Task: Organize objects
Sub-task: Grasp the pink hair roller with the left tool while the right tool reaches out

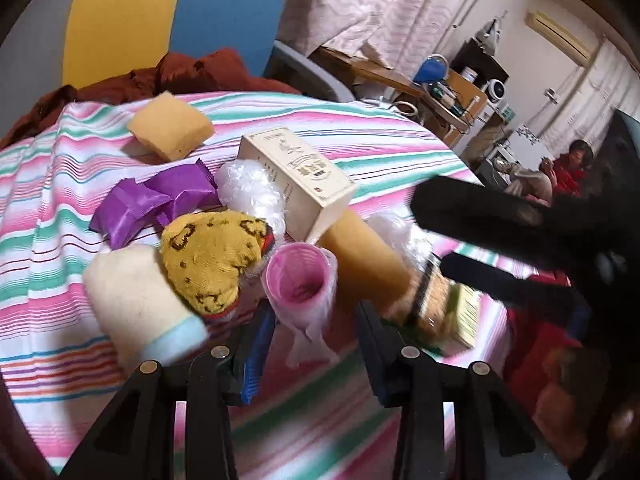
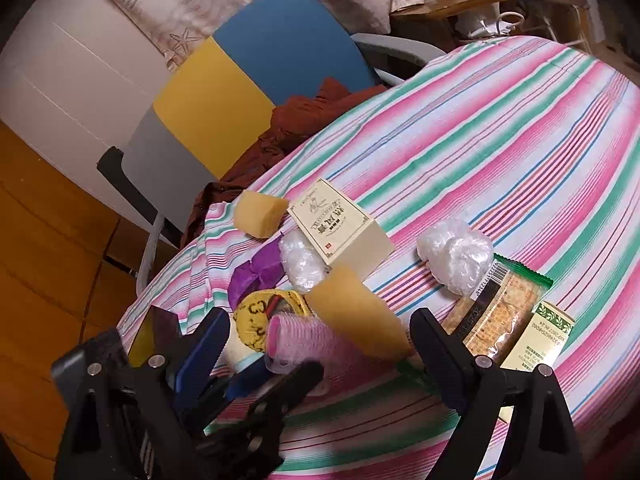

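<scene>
A pink hair roller (image 1: 298,280) in clear wrap lies on the striped tablecloth (image 1: 360,128), in a pile with a yellow patterned sock (image 1: 208,256), a cream rolled sock (image 1: 136,300), a long tan sponge (image 1: 360,256) and a cream box (image 1: 296,180). My left gripper (image 1: 314,340) is open, and the roller sits just ahead between its fingers, with a gap on the right side. My right gripper (image 2: 320,316) is open wide above the same pile, around the roller (image 2: 296,340) and sponge (image 2: 352,312). Each gripper shows in the other's view: right gripper (image 1: 430,236), left gripper (image 2: 276,380).
A purple wrapper (image 1: 152,200), a second sponge block (image 1: 170,128) and white plastic wads (image 2: 456,256) lie nearby. A cracker packet (image 2: 500,312) and a green-and-cream packet (image 2: 536,344) sit to the right. A blue-yellow chair (image 2: 248,80) with a rust cloth (image 2: 304,120) stands behind the table.
</scene>
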A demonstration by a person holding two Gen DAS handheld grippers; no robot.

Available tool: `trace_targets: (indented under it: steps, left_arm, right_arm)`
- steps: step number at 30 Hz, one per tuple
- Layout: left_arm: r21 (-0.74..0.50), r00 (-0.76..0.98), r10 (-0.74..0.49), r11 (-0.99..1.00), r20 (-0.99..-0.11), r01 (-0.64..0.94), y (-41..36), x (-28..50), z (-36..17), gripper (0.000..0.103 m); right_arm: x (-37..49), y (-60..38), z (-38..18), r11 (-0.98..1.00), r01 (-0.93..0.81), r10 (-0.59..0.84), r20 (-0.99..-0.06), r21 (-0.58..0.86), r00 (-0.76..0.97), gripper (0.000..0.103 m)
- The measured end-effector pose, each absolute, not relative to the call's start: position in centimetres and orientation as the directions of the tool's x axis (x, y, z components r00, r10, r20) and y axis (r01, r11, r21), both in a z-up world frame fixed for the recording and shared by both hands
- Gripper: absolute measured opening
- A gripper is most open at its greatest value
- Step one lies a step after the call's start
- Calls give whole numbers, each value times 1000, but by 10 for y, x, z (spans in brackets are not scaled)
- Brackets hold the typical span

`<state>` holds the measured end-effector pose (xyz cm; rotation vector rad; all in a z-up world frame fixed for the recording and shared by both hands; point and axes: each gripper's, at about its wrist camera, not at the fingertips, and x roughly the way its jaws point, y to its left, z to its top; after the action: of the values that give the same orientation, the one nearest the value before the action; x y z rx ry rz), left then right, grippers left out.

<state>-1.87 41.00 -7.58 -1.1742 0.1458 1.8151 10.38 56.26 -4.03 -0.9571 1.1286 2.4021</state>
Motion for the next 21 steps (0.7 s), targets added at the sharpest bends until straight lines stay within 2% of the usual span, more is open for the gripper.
trace_targets:
  steps: [2, 3, 7, 10, 11, 15, 21]
  left_arm:
    - [-393, -84, 644, -559, -761, -730, 413, -25, -83, 40]
    - [-399, -80, 647, -558, -758, -728, 413, -27, -86, 34]
    - [-427, -50, 681, -513, -731, -744, 400, -25, -86, 34]
    - [-436, -30, 692, -488, -721, -756, 381, -18, -81, 34]
    - [-437, -27, 692, -485, -721, -758, 375, -16, -80, 34]
    - [-418, -16, 683, -466, -731, -780, 352, -3, -80, 33]
    - [-395, -8, 670, -447, -742, -803, 325, 17, -78, 31]
  right_arm:
    - [105, 564, -42, -633, -541, 5, -696, 554, -718, 92]
    - [104, 565, -43, -633, -544, 6, -699, 551, -715, 92]
    - [100, 563, -46, -651, -547, 7, -716, 526, -698, 85]
    - [89, 558, -56, -681, -567, -5, -777, 463, -629, 72]
    - [86, 558, -59, -690, -570, -10, -794, 446, -608, 62]
    - [77, 546, -61, -748, -553, 19, -822, 366, -569, 50]
    - [80, 551, -59, -733, -600, 90, -829, 320, -553, 48]
